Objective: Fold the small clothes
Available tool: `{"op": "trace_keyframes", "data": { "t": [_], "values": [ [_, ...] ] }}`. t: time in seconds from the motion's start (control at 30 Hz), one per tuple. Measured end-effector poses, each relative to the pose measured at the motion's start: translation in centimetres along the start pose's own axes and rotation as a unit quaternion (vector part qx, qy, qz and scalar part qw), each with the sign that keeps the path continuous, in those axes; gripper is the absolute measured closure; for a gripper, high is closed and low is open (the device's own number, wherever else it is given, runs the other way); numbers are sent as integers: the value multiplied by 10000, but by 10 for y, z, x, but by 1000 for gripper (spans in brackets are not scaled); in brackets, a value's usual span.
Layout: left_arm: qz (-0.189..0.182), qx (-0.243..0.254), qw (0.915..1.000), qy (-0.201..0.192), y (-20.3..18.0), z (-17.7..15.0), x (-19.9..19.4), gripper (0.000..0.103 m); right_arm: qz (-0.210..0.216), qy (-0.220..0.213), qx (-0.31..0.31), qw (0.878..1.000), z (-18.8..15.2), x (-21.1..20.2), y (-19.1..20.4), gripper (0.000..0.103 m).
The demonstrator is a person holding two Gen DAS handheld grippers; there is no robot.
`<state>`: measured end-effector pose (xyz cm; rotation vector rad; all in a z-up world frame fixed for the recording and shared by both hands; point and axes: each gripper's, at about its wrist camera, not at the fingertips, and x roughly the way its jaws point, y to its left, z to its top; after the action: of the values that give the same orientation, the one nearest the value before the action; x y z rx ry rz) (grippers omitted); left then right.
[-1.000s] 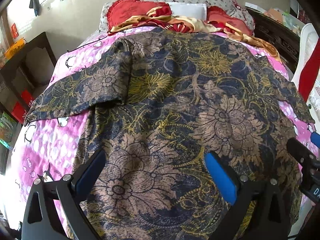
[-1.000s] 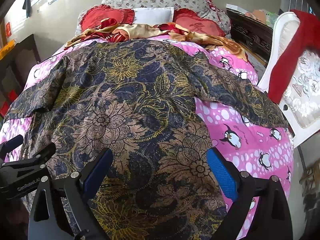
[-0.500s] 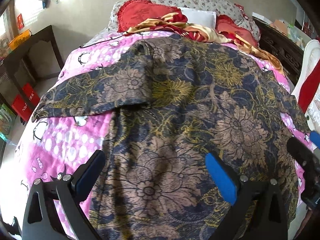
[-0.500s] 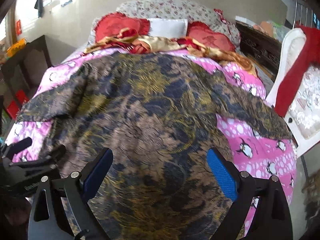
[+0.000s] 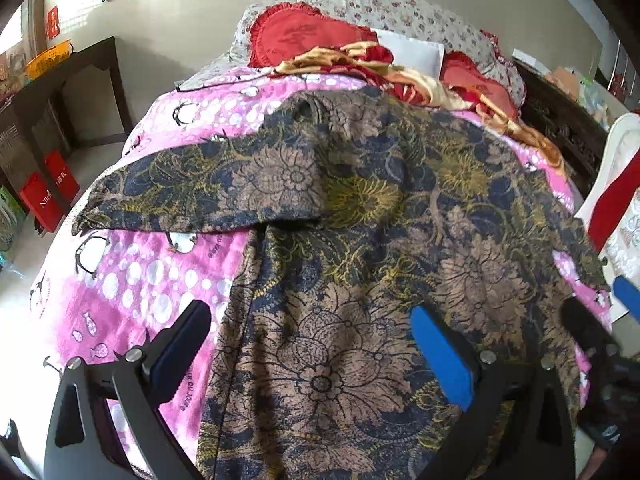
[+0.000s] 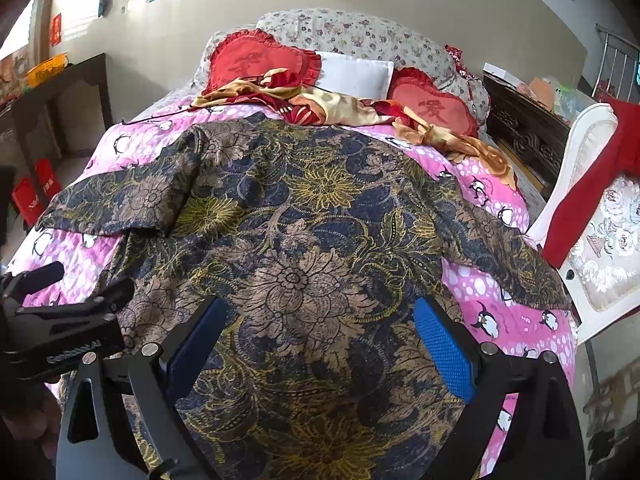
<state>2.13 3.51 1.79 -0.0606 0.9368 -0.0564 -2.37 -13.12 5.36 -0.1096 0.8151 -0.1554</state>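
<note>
A dark blue, brown and gold floral shirt (image 5: pixel 360 240) lies spread flat on a pink penguin-print bedspread (image 5: pixel 132 288), sleeves out to both sides; it also shows in the right wrist view (image 6: pixel 304 248). My left gripper (image 5: pixel 310 344) is open and empty, hovering over the shirt's lower left edge. My right gripper (image 6: pixel 316 344) is open and empty above the shirt's lower middle. The left gripper's body shows at the left of the right wrist view (image 6: pixel 60 332). The shirt's bottom hem is hidden below both views.
Red heart cushions (image 6: pixel 256 64), a white pillow (image 6: pixel 354 74) and a crumpled gold-red cloth (image 6: pixel 328 108) lie at the bed's head. A white chair with a red cloth (image 6: pixel 592 208) stands right of the bed. A dark desk (image 5: pixel 60 92) stands left.
Both grippers have shifted left and pulled back a little; more pink bedspread shows at the left. The shirt has not moved. Both stay open.
</note>
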Motion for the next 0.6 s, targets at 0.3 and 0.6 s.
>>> {"op": "trace_keyframes", "data": {
  "t": [0.3,0.6],
  "values": [
    [-59,52,10000,26,-5,-6,-5,1,11,-8,133,9999,-7,4,10,22],
    [170,-107,9998,-77,8,3,-4,1,-65,-111,153,9998,7,4,4,22]
  ]
}}
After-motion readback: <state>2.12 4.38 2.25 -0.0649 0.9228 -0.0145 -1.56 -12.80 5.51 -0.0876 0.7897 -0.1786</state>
